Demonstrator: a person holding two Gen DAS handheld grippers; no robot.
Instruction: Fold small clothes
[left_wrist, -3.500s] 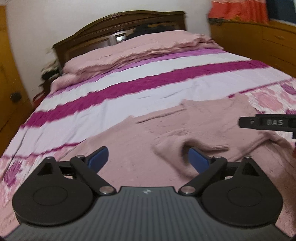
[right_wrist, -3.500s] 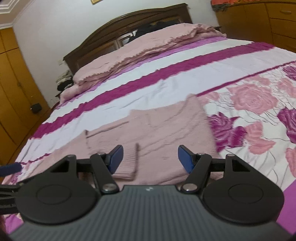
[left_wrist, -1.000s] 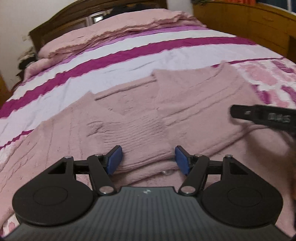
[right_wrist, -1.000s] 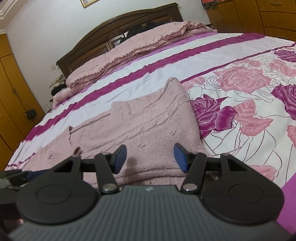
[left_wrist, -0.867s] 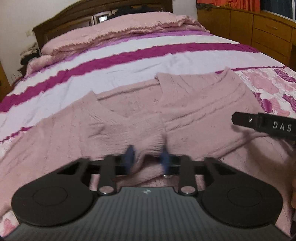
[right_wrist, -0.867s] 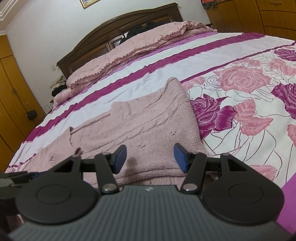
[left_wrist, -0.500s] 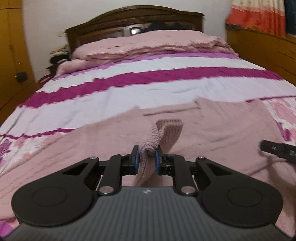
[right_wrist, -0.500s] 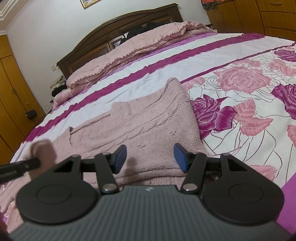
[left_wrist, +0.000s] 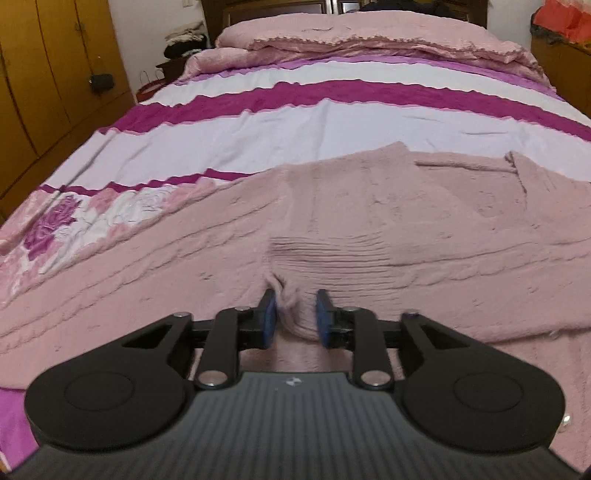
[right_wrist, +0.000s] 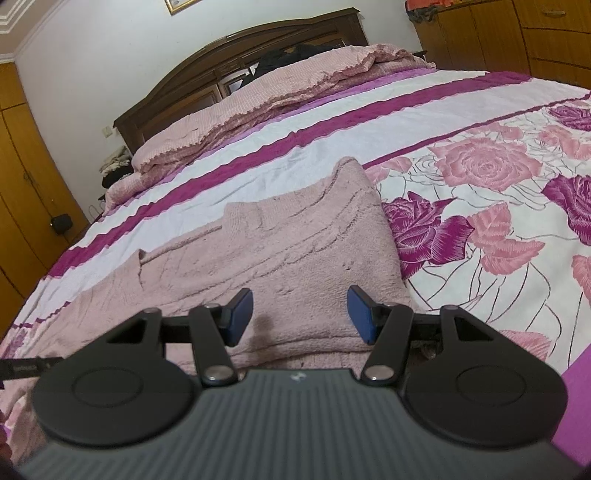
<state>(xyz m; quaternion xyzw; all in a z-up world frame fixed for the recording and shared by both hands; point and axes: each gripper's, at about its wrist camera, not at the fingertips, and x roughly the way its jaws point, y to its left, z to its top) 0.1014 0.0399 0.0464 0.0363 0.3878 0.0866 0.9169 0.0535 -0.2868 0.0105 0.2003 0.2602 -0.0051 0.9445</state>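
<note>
I'm looking down my left gripper (left_wrist: 294, 314) and its blue pads (left_wrist: 268, 314) are sitting partly apart with the ribbed cuff (left_wrist: 325, 262) of the pink sweater (left_wrist: 369, 221) bunched between them; the knit is touching the left pad, but whether the pads are truly pinching it I cannot tell, the fabric there is blurred. The cuff is lying flat on the sweater's body just ahead of the fingertips. The sweater itself is spreading wide across the near end of the bed, over the floral bedspread (left_wrist: 85, 221), its far edge reaching onto the white and magenta stripes. Beyond it I'm seeing the pink pillows (left_wrist: 369, 40) against the headboard and the wooden wardrobe (left_wrist: 48, 74) off to the left.

Switching to the right wrist view: my right gripper (right_wrist: 300, 315) is hovering wide open, pads (right_wrist: 360, 317) well apart, nothing between them, low over the right part of the sweater (right_wrist: 295, 251). The sweater's right edge is running straight away from me, lying just beside the big magenta roses of the bedspread (right_wrist: 498, 206). A thin dark bar, part of the other gripper, is poking in at the far left edge of this view. The dark headboard (right_wrist: 207, 81) is curving behind the pillows (right_wrist: 277, 92).
</note>
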